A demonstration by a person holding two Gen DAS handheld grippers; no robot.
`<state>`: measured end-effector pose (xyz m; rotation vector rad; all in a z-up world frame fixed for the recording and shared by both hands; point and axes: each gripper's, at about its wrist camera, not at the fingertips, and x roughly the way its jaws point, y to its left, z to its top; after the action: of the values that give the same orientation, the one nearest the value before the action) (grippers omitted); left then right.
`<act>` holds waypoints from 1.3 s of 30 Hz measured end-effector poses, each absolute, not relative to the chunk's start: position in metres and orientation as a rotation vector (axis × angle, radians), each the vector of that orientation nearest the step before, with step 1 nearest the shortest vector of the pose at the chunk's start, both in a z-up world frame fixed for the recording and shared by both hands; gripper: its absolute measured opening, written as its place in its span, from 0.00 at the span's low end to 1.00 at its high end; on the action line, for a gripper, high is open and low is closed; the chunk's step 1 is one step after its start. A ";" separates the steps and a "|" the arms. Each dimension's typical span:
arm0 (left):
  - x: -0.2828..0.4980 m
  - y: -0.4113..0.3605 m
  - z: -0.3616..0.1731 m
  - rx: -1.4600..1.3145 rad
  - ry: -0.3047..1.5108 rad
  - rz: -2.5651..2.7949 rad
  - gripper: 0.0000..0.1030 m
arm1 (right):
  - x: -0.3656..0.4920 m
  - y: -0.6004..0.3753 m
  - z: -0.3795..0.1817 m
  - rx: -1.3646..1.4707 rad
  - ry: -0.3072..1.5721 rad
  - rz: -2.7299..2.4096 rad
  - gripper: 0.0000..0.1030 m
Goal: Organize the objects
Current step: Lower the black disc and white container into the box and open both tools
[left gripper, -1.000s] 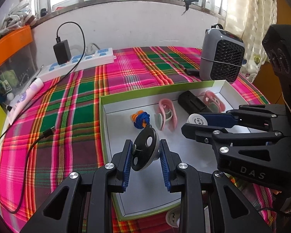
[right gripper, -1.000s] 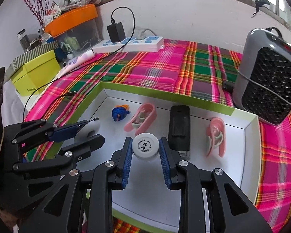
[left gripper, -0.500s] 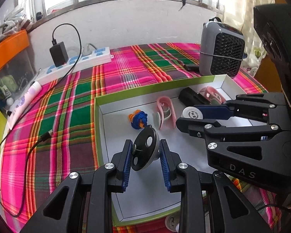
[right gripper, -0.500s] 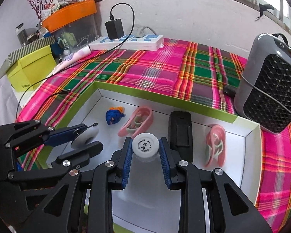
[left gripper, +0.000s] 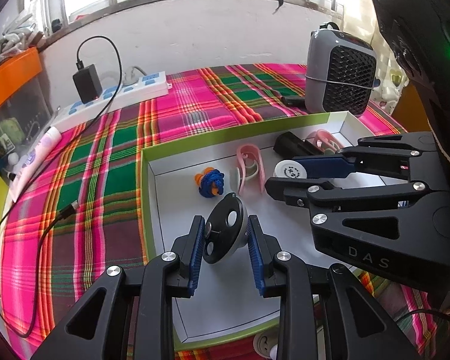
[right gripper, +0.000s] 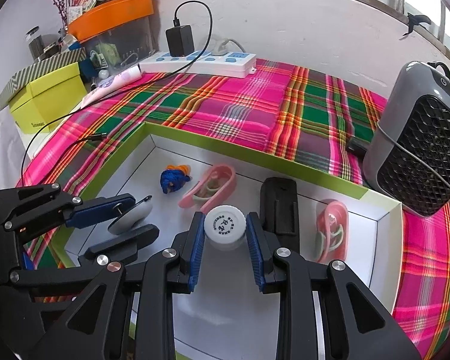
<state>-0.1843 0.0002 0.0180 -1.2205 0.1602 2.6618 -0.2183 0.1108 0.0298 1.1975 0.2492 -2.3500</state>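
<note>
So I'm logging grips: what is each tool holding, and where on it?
Left tool: a round disc, pinched across its edges. Right tool: a small white bottle, gripped at the sides of its cap.

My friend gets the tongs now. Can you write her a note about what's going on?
Left tongs: shut on the black disc, above the tray.
Right tongs: shut on the white bottle, also above the tray.
Already lying in the tray: blue cord bundle, two pink clips, black case.
Left to do: probably set down the disc and the bottle.
</note>
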 end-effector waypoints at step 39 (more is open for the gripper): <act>-0.182 0.003 0.018 -1.235 0.153 2.634 0.35 | -0.219 0.109 0.029 1.244 0.276 -2.331 0.28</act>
<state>-0.1822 0.0032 0.0175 -1.2348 0.1534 2.6336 -0.2195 0.1092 0.0290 1.2439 0.2764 -2.3314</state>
